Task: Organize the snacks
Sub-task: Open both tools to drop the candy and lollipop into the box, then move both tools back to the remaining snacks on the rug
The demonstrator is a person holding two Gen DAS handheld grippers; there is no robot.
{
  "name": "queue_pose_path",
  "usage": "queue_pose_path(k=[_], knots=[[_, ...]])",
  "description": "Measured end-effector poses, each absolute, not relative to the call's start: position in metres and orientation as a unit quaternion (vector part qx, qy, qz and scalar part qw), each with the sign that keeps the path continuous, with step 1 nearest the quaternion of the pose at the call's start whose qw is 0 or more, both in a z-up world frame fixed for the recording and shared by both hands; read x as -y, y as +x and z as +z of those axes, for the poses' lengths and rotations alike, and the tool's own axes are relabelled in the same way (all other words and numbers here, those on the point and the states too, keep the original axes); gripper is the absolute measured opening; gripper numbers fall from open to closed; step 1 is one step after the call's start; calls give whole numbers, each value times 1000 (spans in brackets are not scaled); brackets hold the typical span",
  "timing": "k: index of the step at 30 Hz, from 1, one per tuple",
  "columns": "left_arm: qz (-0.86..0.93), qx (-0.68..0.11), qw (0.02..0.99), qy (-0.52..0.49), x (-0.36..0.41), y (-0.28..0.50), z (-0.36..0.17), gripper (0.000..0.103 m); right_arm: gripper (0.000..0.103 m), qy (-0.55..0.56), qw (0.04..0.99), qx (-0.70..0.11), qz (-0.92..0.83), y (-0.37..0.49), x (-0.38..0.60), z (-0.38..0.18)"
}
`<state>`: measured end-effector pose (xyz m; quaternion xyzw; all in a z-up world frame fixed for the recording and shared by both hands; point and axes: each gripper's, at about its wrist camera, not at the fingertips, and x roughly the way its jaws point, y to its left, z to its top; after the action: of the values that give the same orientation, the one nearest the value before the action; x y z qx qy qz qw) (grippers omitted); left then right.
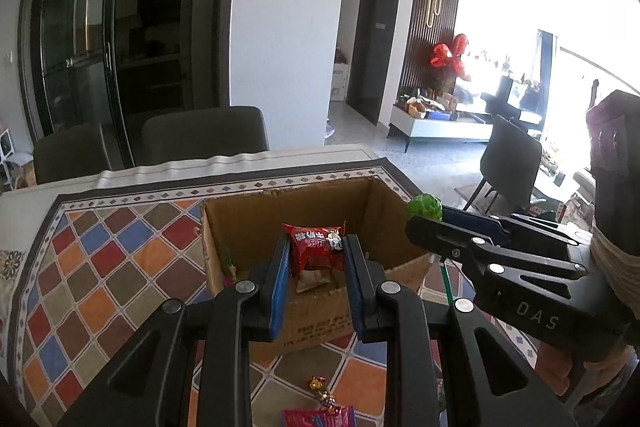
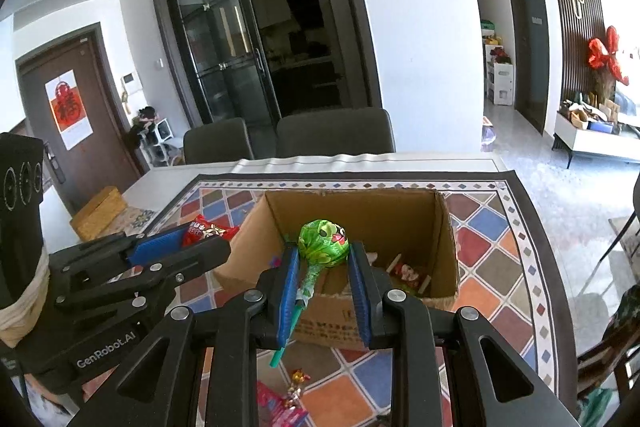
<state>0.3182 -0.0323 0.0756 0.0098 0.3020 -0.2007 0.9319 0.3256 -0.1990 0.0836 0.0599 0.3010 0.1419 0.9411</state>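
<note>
Two grippers hang over our cardboard box (image 2: 360, 211) on the desk (image 2: 500, 239): left gripper (image 1: 316, 247) jaws pinch a red snack packet (image 1: 316, 247), right gripper (image 2: 325, 259) jaws pinch a green lollipop (image 2: 324, 239), both above the open box.

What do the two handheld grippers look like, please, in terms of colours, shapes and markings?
Both the left gripper and the right gripper are black, with angular linkage arms showing triangular cut-outs and round silver pivot pins. Their fingers carry ribbed blue pads. White lettering marks each body, and pale tape wraps each handle.
</note>
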Motion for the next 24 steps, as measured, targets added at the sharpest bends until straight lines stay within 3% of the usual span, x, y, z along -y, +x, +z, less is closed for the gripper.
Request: queue_pose_path(k=[9, 11, 13, 14, 16, 24], knots=[[-197, -328, 924, 10, 38, 352, 65, 27, 26, 61, 933, -328, 135, 362, 204, 73], [-190, -338, 922, 12, 40, 361, 62, 34, 26, 60, 932, -332, 130, 369, 205, 70], [-182, -342, 922, 13, 41, 364, 61, 50, 27, 54, 932, -335, 123, 374, 205, 69], [-179, -341, 923, 12, 40, 365, 61, 51, 27, 52, 933, -336, 119, 376, 205, 69], [-176, -341, 923, 12, 39, 364, 61, 52, 41, 52, 933, -339, 107, 378, 205, 69], [-173, -336, 926, 10, 35, 345, 64, 52, 43, 56, 939, -327, 92, 361, 209, 74]])
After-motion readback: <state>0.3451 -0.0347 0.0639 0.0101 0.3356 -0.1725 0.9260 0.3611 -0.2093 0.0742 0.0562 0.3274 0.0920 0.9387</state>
